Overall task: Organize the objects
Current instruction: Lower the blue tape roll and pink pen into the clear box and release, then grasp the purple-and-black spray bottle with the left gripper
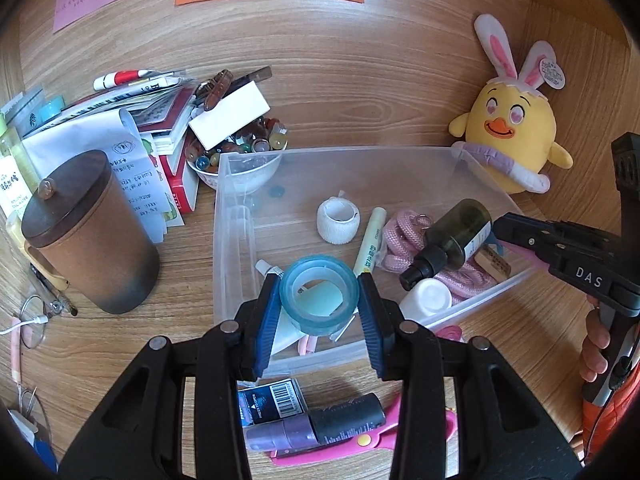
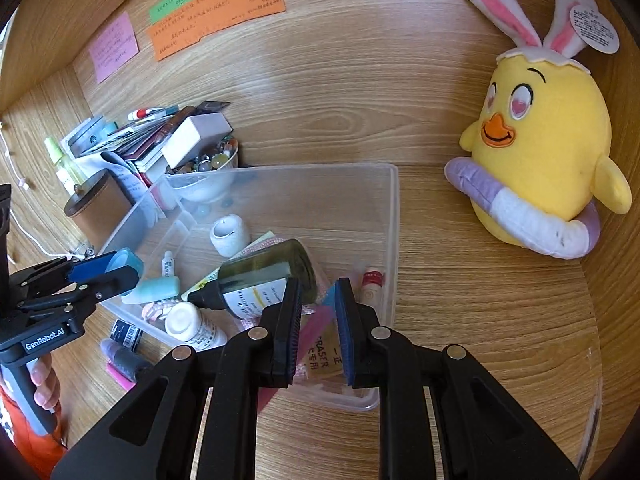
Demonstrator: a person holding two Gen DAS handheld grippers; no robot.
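Jaws: left gripper [image 1: 319,302] clamped on tape roll [image 1: 318,294]; right gripper [image 2: 318,330] nearly closed on a thin pink strip [image 2: 316,322], above clear bin [image 2: 394,216] on wooden desk [image 2: 480,320].

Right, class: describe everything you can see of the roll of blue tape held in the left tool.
The roll of blue tape is a translucent, pale blue ring of glossy plastic tape, wound thick, with an open round core. It is tilted so the core faces the left wrist camera. The left tool clamps it by its outer sides, one blue ribbed pad on each side. It hangs above the near left part of the clear plastic bin, over a pale blue tube, touching only the pads as far as can be seen.
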